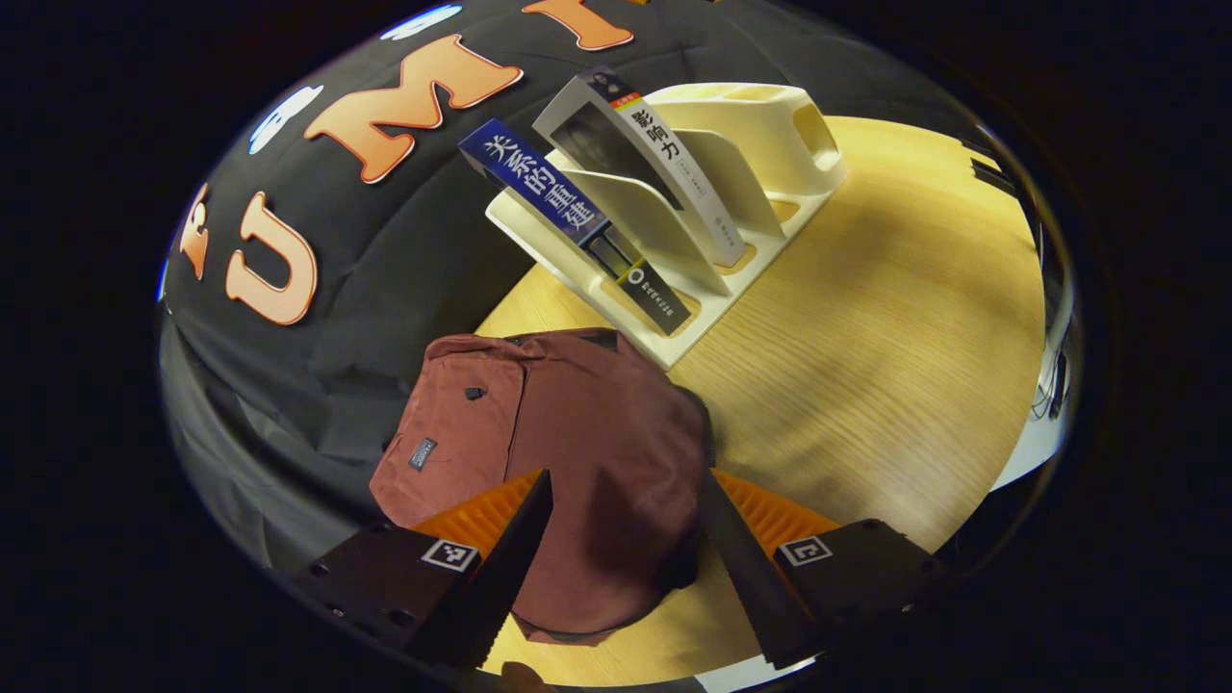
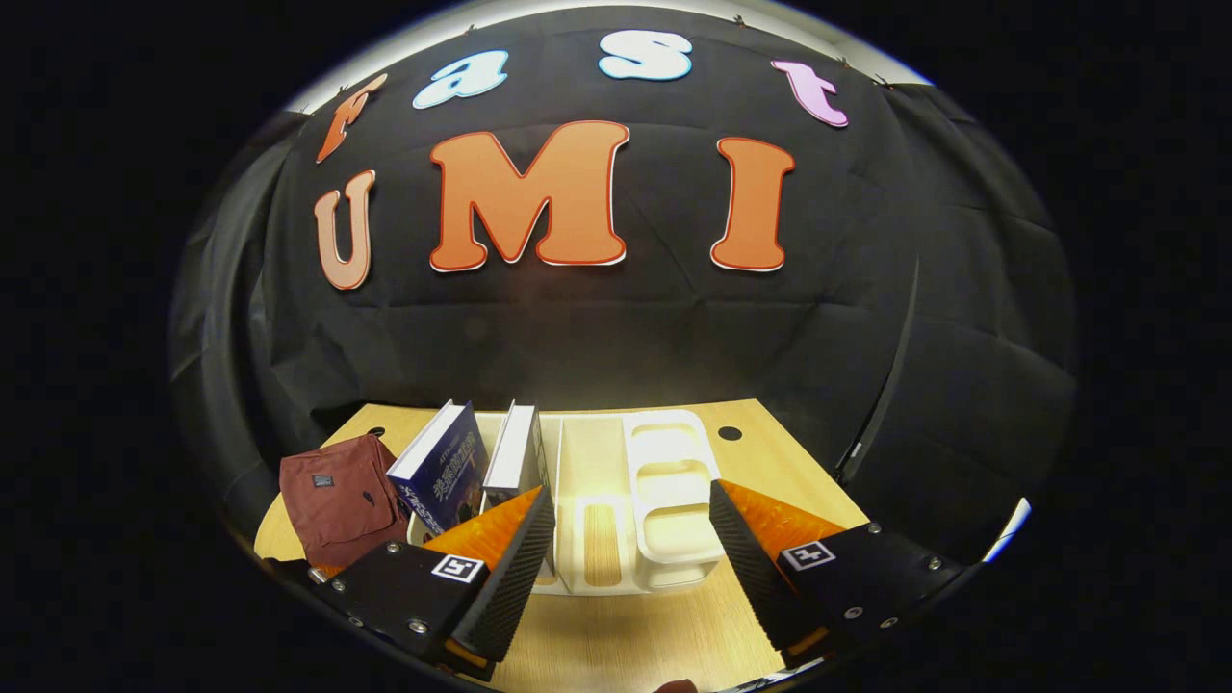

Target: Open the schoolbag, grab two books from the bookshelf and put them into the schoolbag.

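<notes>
The left gripper (image 1: 626, 539) hangs spread wide above the maroon schoolbag (image 1: 568, 452), apparently zipped, on the wooden table (image 1: 895, 366). The right gripper (image 2: 630, 549), likewise agape, faces the cream bookshelf (image 2: 635, 510) holding 2 books: blue book (image 2: 445, 476) and white book (image 2: 515, 452).

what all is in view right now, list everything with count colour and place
schoolbag: 1, dark red, on the table next to the bookshelf, looks closed
bookshelf: 1, cream, on the table by the black wall
books: 2, one blue-spined, one white-spined, leaning in neighbouring bookshelf slots
table: 1, light wood
left gripper: 1, fingers apart over the schoolbag
right gripper: 1, fingers apart, facing the bookshelf
</notes>
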{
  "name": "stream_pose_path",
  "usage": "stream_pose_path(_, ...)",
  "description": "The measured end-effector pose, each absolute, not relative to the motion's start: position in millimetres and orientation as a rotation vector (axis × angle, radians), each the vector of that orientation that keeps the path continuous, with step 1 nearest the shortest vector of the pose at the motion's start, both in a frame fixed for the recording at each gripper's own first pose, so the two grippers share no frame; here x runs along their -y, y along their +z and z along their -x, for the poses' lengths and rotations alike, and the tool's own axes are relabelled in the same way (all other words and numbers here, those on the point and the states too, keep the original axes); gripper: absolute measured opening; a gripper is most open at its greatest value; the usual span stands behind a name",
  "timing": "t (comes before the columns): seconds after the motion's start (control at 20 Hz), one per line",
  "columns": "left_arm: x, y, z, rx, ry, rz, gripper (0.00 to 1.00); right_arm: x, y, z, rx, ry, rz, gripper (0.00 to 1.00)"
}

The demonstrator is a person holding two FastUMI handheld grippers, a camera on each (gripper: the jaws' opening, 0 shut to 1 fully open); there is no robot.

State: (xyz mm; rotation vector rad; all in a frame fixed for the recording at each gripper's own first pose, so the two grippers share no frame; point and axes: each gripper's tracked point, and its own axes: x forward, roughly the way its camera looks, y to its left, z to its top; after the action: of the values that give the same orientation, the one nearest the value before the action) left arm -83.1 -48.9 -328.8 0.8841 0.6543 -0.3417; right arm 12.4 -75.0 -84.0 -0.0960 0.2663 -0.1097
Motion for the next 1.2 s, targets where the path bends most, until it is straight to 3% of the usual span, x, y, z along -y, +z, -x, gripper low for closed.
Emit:
stream_pose_path(0.5,26.7,-316.1,85.7,-0.704,-0.261,-0.824,0.97,76.9,-86.5,3.2,-0.271,-0.114,0.085,0.96)
stream_pose_path(0.7,27.5,-326.6,88.0,-0.755,-0.291,-0.81,0.95,77.6,-87.1,8.2,-0.275,-0.115,0.061,0.96)
stream_pose_path(0.85,38.2,-327.1,93.0,-0.75,-0.357,-0.802,0.48,81.3,-80.9,10.1,-0.257,-0.121,0.071,0.96)
stream_pose_path(0.9,38.3,-326.9,93.6,-0.751,-0.362,-0.81,0.39,82.0,-79.4,11.3,-0.254,-0.122,0.074,0.96)
stream_pose_path(1.0,36.5,-335.4,96.7,-0.79,-0.381,-0.829,0.37,83.7,-77.8,12.6,-0.251,-0.121,0.064,0.96)
stream_pose_path(1.05,34.5,-333.7,95.9,-0.796,-0.373,-0.844,0.29,84.3,-77.6,12.2,-0.249,-0.12,0.059,0.96)
stream_pose_path(1.1,35.1,-334.6,95.7,-0.813,-0.376,-0.848,0.13,84.6,-76.7,12.4,-0.246,-0.12,0.055,0.96)
stream_pose_path(1.15,34.3,-335.8,96.3,-0.827,-0.385,-0.847,0.05,85.1,-76.7,12.5,-0.245,-0.118,0.053,0.96)
stream_pose_path(1.2,34.8,-336.9,95.0,-0.841,-0.397,-0.845,0.04,85.1,-76.4,12.2,-0.243,-0.116,0.052,0.96)
